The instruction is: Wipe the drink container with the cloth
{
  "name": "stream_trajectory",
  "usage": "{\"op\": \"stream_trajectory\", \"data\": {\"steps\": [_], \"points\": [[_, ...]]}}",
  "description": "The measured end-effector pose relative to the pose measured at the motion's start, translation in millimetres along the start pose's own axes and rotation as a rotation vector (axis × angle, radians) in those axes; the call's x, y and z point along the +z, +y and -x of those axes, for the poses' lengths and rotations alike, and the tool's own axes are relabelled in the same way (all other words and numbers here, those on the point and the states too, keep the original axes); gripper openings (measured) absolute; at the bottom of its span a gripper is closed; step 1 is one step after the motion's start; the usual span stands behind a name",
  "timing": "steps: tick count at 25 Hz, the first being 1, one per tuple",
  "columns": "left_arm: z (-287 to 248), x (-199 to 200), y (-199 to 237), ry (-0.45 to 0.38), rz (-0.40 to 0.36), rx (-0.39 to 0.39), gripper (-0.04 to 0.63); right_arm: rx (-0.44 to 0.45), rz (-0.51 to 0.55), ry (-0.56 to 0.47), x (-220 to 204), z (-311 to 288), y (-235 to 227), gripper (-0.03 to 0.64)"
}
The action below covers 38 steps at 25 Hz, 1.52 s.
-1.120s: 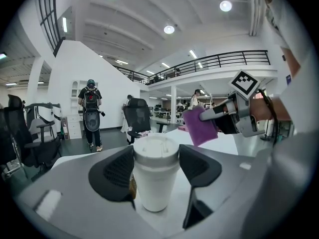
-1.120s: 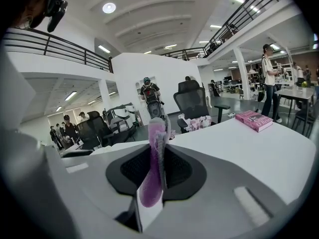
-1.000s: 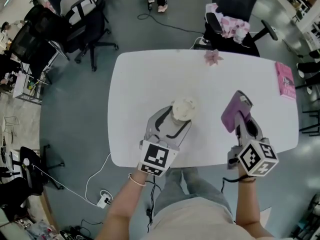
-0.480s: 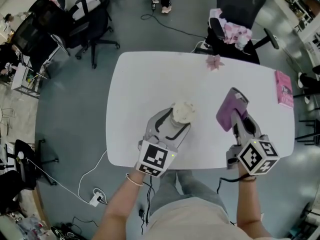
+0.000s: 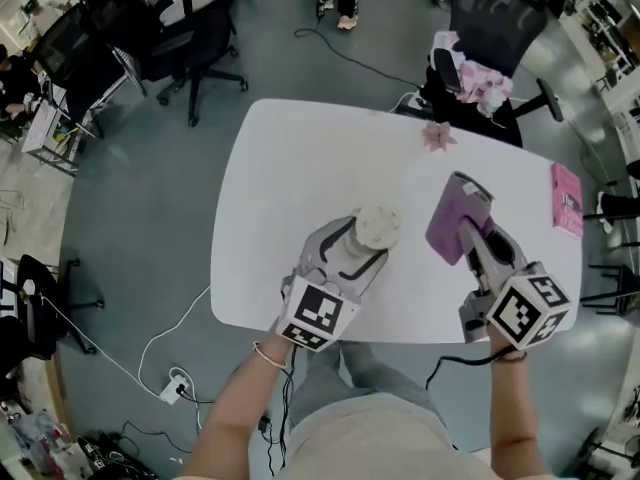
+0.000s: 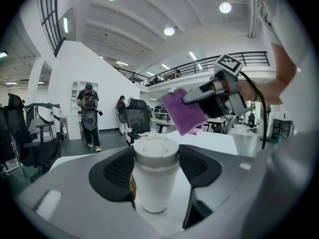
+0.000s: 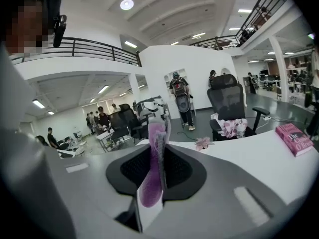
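A white drink cup with a lid [image 5: 376,227] [image 6: 155,171] stands upright between the jaws of my left gripper [image 5: 366,236] [image 6: 155,169], which is shut on it, above the near part of the white table [image 5: 300,168]. A purple cloth [image 5: 456,219] [image 7: 154,166] hangs folded from my right gripper [image 5: 466,226] [image 7: 155,169], which is shut on it. The cloth is to the right of the cup and apart from it. In the left gripper view, the cloth [image 6: 183,111] and the right gripper [image 6: 219,91] hang beyond the cup.
A pink book [image 5: 566,199] [image 7: 295,138] lies at the table's right edge. A small pink flower [image 5: 438,136] [image 7: 203,144] sits at the far edge. Office chairs [image 5: 490,38] stand beyond the table, one with a pink bundle on it. People stand farther off.
The cup in my left gripper and the cloth in my right gripper keep the same gap. The head view has shifted slightly. Both grips are unchanged.
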<state>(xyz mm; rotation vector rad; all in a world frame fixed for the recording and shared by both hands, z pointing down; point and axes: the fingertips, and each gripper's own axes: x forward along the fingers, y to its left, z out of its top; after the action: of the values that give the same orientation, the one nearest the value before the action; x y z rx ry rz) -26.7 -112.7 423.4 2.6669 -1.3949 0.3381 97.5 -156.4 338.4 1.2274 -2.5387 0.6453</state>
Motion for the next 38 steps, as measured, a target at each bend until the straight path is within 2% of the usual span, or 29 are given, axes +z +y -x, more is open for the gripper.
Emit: {"op": "stream_trajectory", "data": {"steps": [5, 10, 16, 21, 28, 38], "points": [[1, -1, 0, 0.001, 0.001, -0.003, 0.285, 0.168, 0.059, 0.158, 7, -8, 25, 0.071], [-3, -2, 0, -0.006, 0.004, 0.004, 0.285, 0.293, 0.17, 0.33, 11, -17, 39, 0.071], [-2, -2, 0, -0.012, 0.002, 0.003, 0.285, 0.47, 0.402, 0.624, -10, -18, 66, 0.071], [-3, -6, 0, -0.012, 0.006, 0.006, 0.285, 0.548, 0.586, 0.808, -22, -21, 78, 0.071], [-3, -7, -2, -0.013, 0.01, 0.003, 0.285, 0.627, 0.73, 0.966, -38, -26, 81, 0.071], [0, -12, 0, -0.011, 0.008, 0.001, 0.285, 0.693, 0.795, 1.059, -61, -44, 91, 0.072]]}}
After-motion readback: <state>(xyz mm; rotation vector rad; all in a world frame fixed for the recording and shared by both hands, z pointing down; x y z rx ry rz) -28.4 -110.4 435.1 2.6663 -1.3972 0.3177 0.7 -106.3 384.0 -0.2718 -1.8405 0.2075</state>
